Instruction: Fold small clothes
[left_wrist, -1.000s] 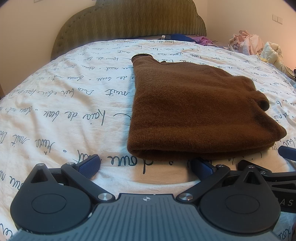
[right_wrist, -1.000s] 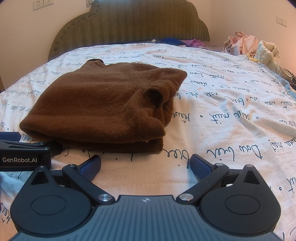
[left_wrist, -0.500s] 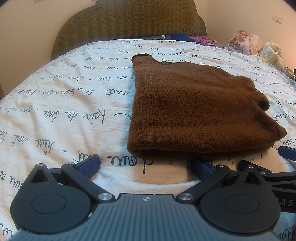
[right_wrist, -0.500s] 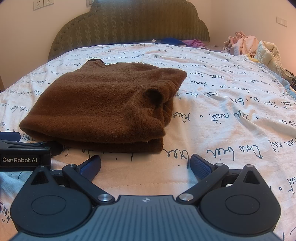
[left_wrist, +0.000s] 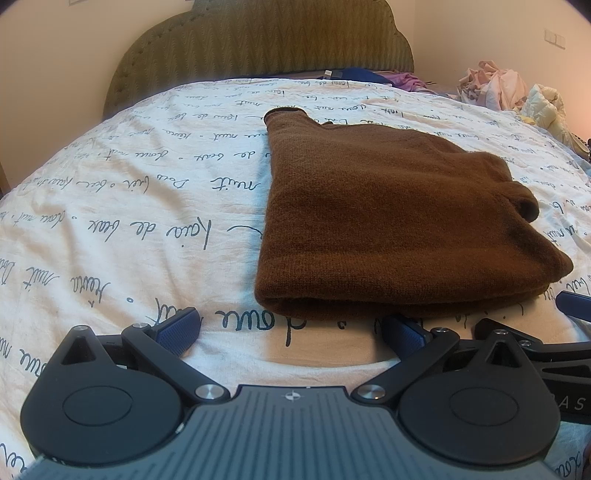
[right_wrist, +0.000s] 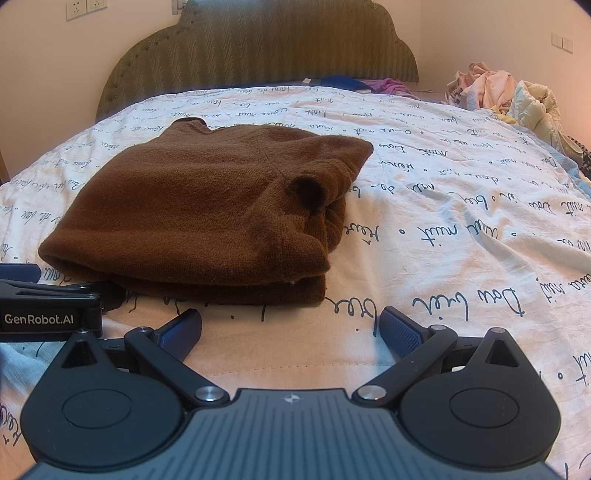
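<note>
A folded brown knitted sweater (left_wrist: 388, 221) lies on the white script-printed bed cover (left_wrist: 147, 221). The left gripper (left_wrist: 290, 325) and right gripper (right_wrist: 290, 325) sit just before the sweater's near fold (fingers apart, holding nothing).

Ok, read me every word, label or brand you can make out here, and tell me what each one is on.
"GenRobot.AI": white print on the left gripper, seen from the right wrist view.
"A S": end of a label on the right gripper, rest cut off.
"nuit", "de": cursive print on the bedsheet; the remaining script is too distorted to read.
Brown sweater: no text.
</note>
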